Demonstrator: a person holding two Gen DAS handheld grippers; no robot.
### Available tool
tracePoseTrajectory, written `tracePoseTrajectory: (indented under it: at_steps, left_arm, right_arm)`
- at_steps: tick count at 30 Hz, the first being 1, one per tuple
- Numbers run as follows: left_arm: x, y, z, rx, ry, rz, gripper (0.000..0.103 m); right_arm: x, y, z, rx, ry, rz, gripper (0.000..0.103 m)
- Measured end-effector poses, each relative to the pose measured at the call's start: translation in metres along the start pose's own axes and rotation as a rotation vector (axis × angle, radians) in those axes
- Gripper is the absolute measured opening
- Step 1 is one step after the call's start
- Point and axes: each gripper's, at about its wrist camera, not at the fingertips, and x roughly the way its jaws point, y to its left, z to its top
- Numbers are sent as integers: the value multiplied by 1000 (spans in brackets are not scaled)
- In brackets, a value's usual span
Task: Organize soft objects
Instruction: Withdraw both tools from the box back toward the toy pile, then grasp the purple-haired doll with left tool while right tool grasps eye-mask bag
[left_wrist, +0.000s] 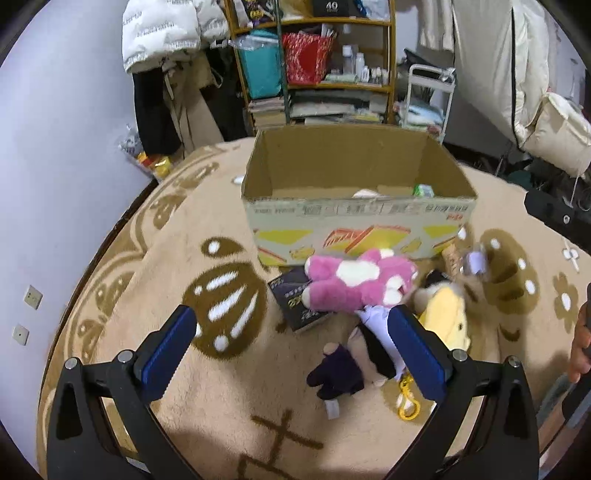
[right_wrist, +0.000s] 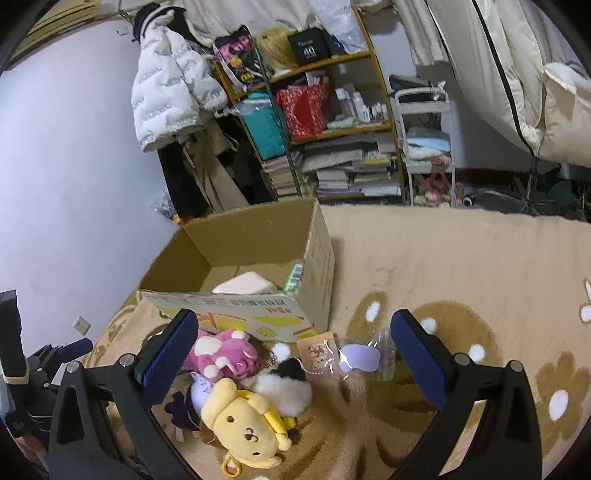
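We find the pink-and-white plush toy (left_wrist: 360, 282) lying on the beige patterned blanket (left_wrist: 184, 376), just in front of the open brown cardboard box (left_wrist: 354, 206) at twelve o'clock. In the left wrist view it sits beyond our left gripper (left_wrist: 295, 354), nearer the blue-padded finger at three o'clock than its partner, and touches neither. Beside it at four o'clock lies the yellow dog-faced plush keychain (right_wrist: 247, 430), with a dark purple-and-black plush doll (left_wrist: 347, 365) lying between our left fingers, partly behind the three o'clock pad. Our left fingers stand wide apart, holding nothing.

In the right wrist view the yellow plush lies low between the fingers of our right gripper (right_wrist: 295, 354), toward the nine o'clock pad; those fingers are likewise spread and hold nothing. A clear packet with a lilac item (right_wrist: 360, 358) lies near the three o'clock finger. A pale boxy object (right_wrist: 245, 284) rests inside the carton. Beyond, at twelve o'clock, stands a cluttered wooden shelf (right_wrist: 332, 129).
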Motion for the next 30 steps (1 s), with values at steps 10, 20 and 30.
tracePoseTrajectory:
  at_steps: [10, 20, 30]
  left_arm:
    - [30, -13, -2, 22, 90, -52, 102]
    - [62, -30, -6, 28, 200, -131, 102]
    - [86, -51, -11, 85, 271, -147, 102]
  right_arm:
    - [46, -17, -5, 52, 106, -43, 103]
    - [82, -39, -14, 103, 201, -86, 103]
    - [111, -54, -25, 143, 295, -105, 103]
